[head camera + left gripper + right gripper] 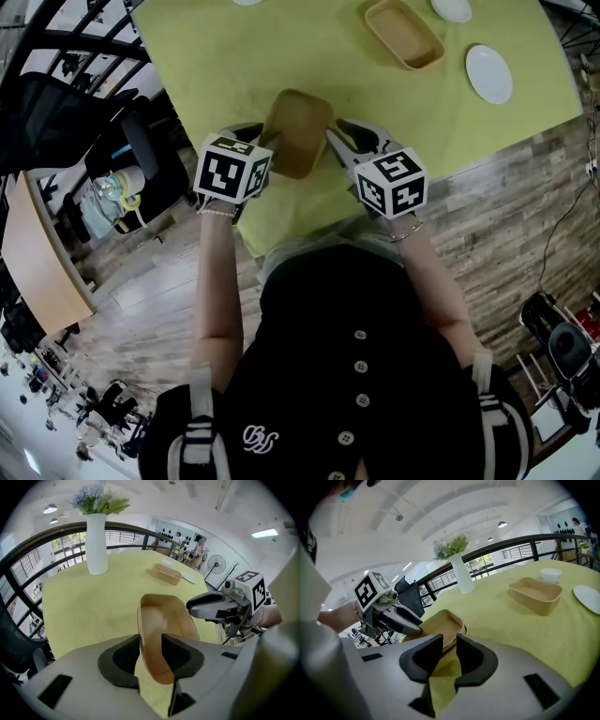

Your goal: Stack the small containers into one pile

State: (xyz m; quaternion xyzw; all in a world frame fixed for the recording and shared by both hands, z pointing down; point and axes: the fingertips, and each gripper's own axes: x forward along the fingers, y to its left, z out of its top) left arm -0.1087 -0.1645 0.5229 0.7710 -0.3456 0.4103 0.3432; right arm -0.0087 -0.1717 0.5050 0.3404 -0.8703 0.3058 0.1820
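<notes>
A tan oblong container [298,131] sits on the yellow-green table [206,56] near its front edge, between both grippers. My left gripper [267,142] straddles its left rim. In the left gripper view the thin wall [143,634] stands between the jaws with a gap on one side, so my left gripper [151,644] is open. My right gripper [339,139] holds the right rim. In the right gripper view the jaws of that gripper [449,644] are closed on the wall [446,637]. A second tan container [403,33] lies at the far right.
A white plate [489,73] and a small white dish [452,7] lie at the far right of the table. A white vase with flowers [97,543] stands at the far side. A black chair [131,150] and a railing are left of the table.
</notes>
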